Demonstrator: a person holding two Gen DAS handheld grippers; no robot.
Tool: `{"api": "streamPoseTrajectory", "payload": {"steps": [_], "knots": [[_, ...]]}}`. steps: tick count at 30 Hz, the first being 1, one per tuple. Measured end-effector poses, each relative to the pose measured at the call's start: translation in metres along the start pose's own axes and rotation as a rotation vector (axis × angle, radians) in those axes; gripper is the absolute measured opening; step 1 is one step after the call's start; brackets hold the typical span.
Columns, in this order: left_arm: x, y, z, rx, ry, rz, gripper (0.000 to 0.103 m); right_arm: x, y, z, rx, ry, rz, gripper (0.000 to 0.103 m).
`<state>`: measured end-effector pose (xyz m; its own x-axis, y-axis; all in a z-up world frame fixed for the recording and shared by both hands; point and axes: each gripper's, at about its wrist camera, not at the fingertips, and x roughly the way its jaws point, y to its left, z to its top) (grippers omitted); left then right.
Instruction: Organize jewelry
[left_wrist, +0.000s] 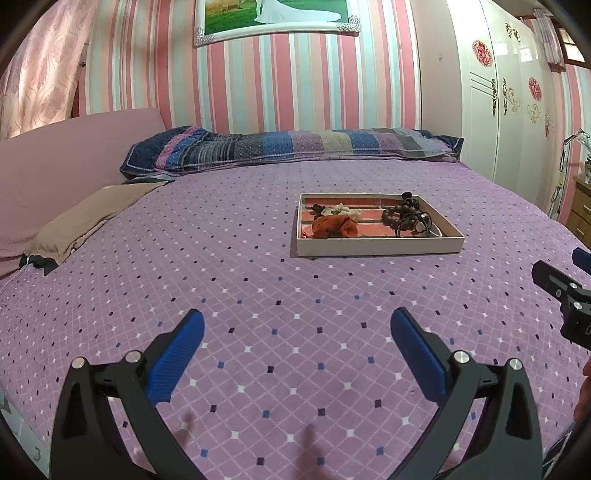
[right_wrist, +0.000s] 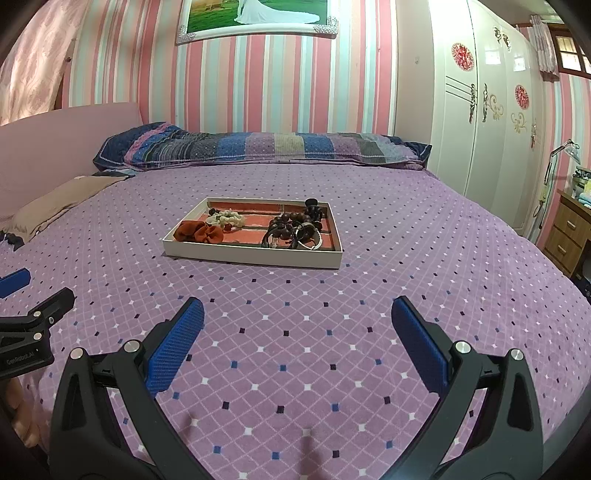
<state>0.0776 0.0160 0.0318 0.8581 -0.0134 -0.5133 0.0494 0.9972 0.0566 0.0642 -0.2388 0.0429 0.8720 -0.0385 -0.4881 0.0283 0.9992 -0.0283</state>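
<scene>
The left gripper (left_wrist: 297, 325) hovers over the near part of the bed (left_wrist: 258, 295), its two blue-padded fingers (left_wrist: 177, 354) spread wide with nothing between them. The right gripper (right_wrist: 297, 317) is beside it, likewise spread and empty, over the same purple, diamond-patterned bedspread. Each shows at the edge of the other's view.

Well ahead of both grippers, near the middle of the bed, lies a shallow white tray (right_wrist: 251, 256) with a reddish lining. In its left part sit a rust-orange scrunchie (right_wrist: 199, 233) and, just behind it, a cream-coloured scrunchie (right_wrist: 226, 218). In the right part lies a heap of dark wooden bead bracelets (right_wrist: 286, 225), tangled with thin dark loops and a pale bangle (right_wrist: 314, 243) near the tray's right front corner. A small dark piece (right_wrist: 312, 203) stands at the back right rim; what it is cannot be told.

Beyond the tray a long patchwork pillow (left_wrist: 291, 147) lies across the head of the bed against the striped wall (left_wrist: 295, 81). A tan cloth (left_wrist: 92, 218) lies at the bed's left edge, and a white wardrobe (right_wrist: 487, 110) stands to the right.
</scene>
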Motion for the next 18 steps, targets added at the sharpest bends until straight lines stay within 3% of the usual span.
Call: {"api": "streamPoseTrajectory", "payload": {"steps": [18], "knots": [[-0.0006, 0.0001, -0.0002, -0.002, 0.0, -0.002, 0.099, -0.0019, -0.0015, 0.0, -0.003, -0.006, -0.004, 0.099]]}}
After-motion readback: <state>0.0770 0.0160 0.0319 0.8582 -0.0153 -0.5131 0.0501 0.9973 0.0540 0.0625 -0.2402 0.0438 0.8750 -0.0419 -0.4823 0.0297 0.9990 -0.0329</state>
